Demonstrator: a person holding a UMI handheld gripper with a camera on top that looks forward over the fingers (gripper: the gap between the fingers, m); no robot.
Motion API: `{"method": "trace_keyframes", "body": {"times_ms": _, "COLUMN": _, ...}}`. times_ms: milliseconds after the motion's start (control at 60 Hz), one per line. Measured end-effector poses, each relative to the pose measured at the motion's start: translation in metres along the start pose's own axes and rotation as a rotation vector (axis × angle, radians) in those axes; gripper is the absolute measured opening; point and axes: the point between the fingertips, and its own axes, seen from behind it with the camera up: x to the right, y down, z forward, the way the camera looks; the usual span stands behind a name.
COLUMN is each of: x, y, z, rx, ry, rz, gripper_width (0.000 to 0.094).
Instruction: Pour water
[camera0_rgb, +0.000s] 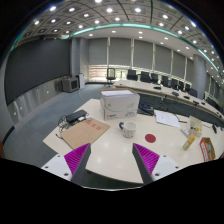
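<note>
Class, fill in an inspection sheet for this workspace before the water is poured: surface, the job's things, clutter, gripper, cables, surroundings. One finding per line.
Surface: pale table, well beyond the fingers.
Job's things: a white cup stands near the table's middle; a red round item lies beside it; no water vessel can be told for sure.
Clutter: white box, brown flat board, papers, small packets at the table's far end.
Gripper: gripper open, holding nothing, purple pads apart.
Cables: nothing seen.
Surroundings: meeting room with a long desk, office chairs, window blinds and ceiling lights.
</note>
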Motion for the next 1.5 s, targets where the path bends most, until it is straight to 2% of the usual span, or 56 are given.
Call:
{"method": "trace_keyframes", "body": {"times_ms": 300, "x": 0.091, "y": 0.024, "z": 0.018, "rx": -0.03, "ry": 0.154, "rz": 0.127, "gripper_width": 0.0859}}
{"method": "trace_keyframes", "body": {"times_ms": 600, "x": 0.299, "y": 0.09, "z": 0.06, "rx": -0.045, "ry": 0.311, "rz": 0.172, "gripper_width": 0.0862}}
{"method": "trace_keyframes", "body": {"times_ms": 917, "x": 0.514, "y": 0.128, "z": 0.14, "rx": 0.008, "ry": 0.368, "rz": 0.179, "gripper_width": 0.0859}}
{"method": "trace_keyframes", "body": {"times_ms": 1217, "x": 0.604, "y": 0.133, "z": 0.226, "rx": 0.062, "ry": 0.402, "rz": 0.206, "gripper_width": 0.0848}}
{"method": "trace_keyframes", "body": {"times_ms": 1317, "x": 0.614, "y": 0.129, "z": 0.248, "rx": 0.09, "ry": 0.415, "rz": 0.207, "gripper_width": 0.0761}}
{"method": "trace_keyframes", "body": {"times_ms": 1367, "x": 0.617, "y": 0.129, "z": 0.256, "rx": 0.097, "ry": 0.419, "rz": 0.198, "gripper_width": 0.0682}}
{"method": "trace_keyframes", "body": {"times_ms": 1433, "x": 0.621, "y": 0.126, "z": 0.261, "rx": 0.118, "ry": 0.433, "rz": 0.185, "gripper_width": 0.0519}}
{"method": "trace_keyframes", "body": {"times_ms": 1500, "x": 0.622, "y": 0.124, "z": 0.261, "rx": 0.131, "ry": 0.445, "rz": 0.19, "gripper_width": 0.0486}}
